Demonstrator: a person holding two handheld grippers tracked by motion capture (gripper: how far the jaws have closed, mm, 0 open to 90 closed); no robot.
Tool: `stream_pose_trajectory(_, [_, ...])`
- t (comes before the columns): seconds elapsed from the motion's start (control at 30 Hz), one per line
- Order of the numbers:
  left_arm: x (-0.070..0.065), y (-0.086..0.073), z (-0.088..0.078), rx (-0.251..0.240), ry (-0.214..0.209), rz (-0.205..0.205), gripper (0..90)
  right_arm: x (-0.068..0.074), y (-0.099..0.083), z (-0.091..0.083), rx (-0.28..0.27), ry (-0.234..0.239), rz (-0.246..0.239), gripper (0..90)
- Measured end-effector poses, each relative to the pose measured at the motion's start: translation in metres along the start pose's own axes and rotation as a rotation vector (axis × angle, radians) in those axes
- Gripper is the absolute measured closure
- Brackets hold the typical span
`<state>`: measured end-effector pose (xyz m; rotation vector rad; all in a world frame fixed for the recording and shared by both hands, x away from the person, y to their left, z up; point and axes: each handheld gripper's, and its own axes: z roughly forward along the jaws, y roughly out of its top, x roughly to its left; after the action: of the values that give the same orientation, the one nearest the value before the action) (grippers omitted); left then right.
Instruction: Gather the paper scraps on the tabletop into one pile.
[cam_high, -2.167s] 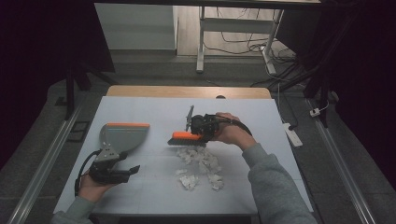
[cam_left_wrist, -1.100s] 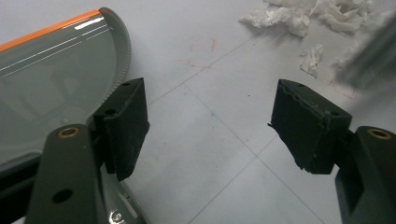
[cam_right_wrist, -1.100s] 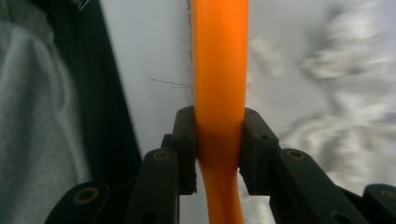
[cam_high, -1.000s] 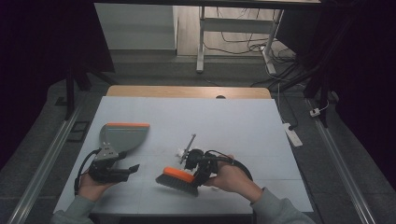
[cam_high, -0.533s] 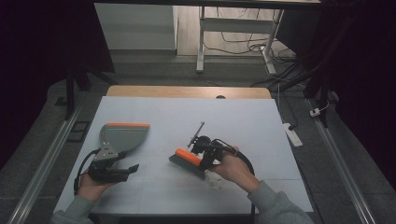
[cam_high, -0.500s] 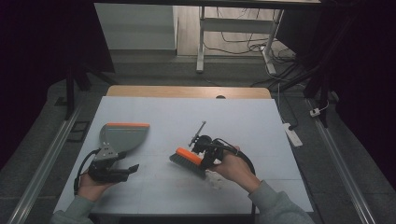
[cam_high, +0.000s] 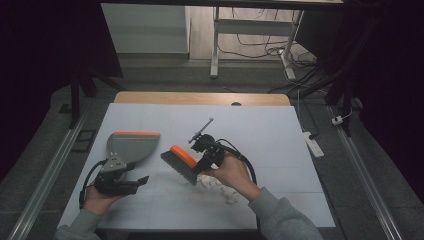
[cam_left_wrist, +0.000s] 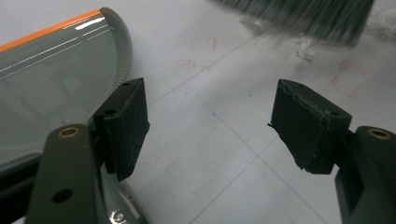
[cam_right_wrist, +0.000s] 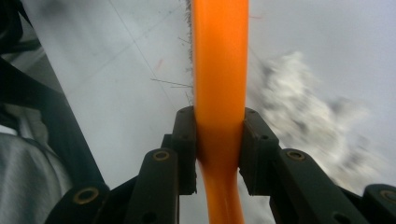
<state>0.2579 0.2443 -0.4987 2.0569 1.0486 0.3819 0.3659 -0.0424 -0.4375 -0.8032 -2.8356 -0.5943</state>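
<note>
My right gripper (cam_high: 202, 162) is shut on the orange handle of a hand brush (cam_high: 181, 162), held tilted over the white table near its middle. In the right gripper view the pads clamp the orange handle (cam_right_wrist: 219, 56) from both sides. A heap of white paper scraps (cam_high: 218, 188) lies under and beside the right hand, blurred in the right gripper view (cam_right_wrist: 303, 107). A grey dustpan (cam_high: 131, 147) with an orange lip lies at the left. Just below it my left gripper (cam_high: 140, 181) stands open, nothing between its jaws (cam_left_wrist: 210, 116), the dustpan (cam_left_wrist: 51, 79) beside its left jaw. Dark bristles (cam_left_wrist: 308, 16) show ahead.
The white mat (cam_high: 260, 135) covers the table, with a wooden strip (cam_high: 200, 98) at the far edge. A power strip (cam_high: 312, 142) lies on the floor to the right. Metal rails (cam_high: 47, 175) run along both sides of the table.
The right hand has carried the brush from near the table's front edge away from the person, toward the middle. The left gripper and the dustpan have stayed put.
</note>
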Motion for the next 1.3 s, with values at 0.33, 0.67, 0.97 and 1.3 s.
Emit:
stream_pose_trajectory(0.33, [0.001,0.000,-0.001,-0.003,-0.001,0.002,28.5,-0.048,-0.008,0.013,0.065,-0.004,0.188,70.3])
stream_pose_trajectory(0.67, [-0.002,0.001,0.002,0.006,0.001,0.008,28.4,-0.048,-0.028,-0.030,-0.074,-0.022,0.092,70.3])
stream_pose_trajectory(0.97, [-0.002,0.001,0.002,0.008,0.001,0.010,28.4,-0.032,-0.051,-0.093,-0.138,-0.091,-0.122,70.3])
stream_pose_trajectory(1.3, [-0.001,0.001,0.003,0.012,0.003,0.006,28.3,-0.016,-0.103,-0.060,0.141,0.019,-0.391,70.3])
